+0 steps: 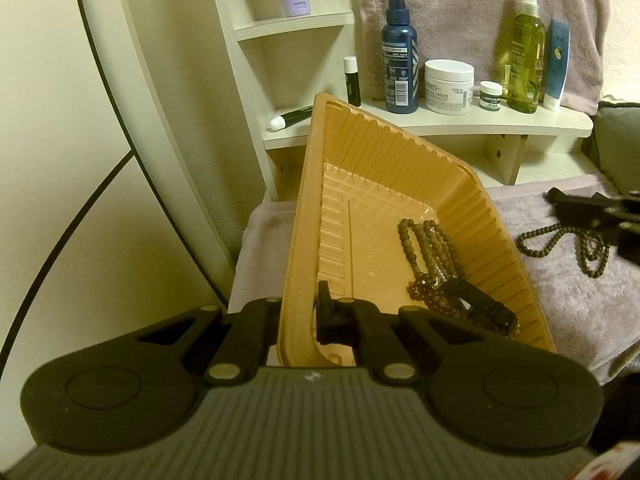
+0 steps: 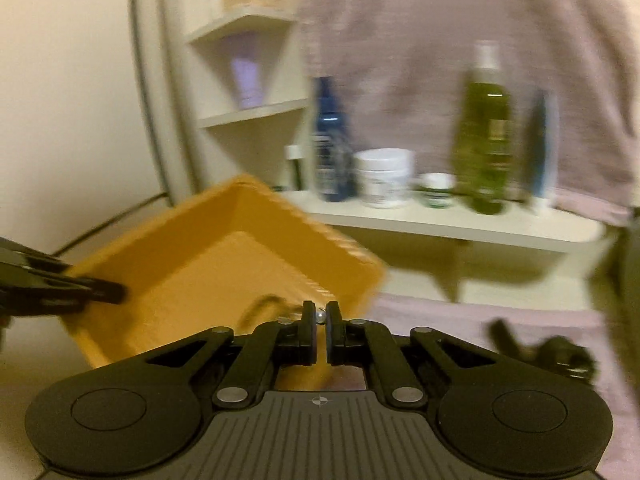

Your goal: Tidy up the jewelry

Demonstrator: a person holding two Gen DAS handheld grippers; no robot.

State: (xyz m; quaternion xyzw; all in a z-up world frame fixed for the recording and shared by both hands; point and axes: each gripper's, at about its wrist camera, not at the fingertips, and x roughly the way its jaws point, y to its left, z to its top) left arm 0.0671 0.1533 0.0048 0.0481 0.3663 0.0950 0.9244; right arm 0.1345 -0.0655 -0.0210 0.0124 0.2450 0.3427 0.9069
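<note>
In the left wrist view, the left gripper is pinching the near wall of the ribbed orange plastic tray, tilting it so brown bead strands and a black clasp piece pool at lower right; keeping it steady should stop spills. A dark beaded necklace is lying on the mauve towel at right.

In the blurred right wrist view, the right gripper is nearly clenched on a small silvery bead, centre frame, over the tray's edge; a thin strand is trailing into the tray.
</note>
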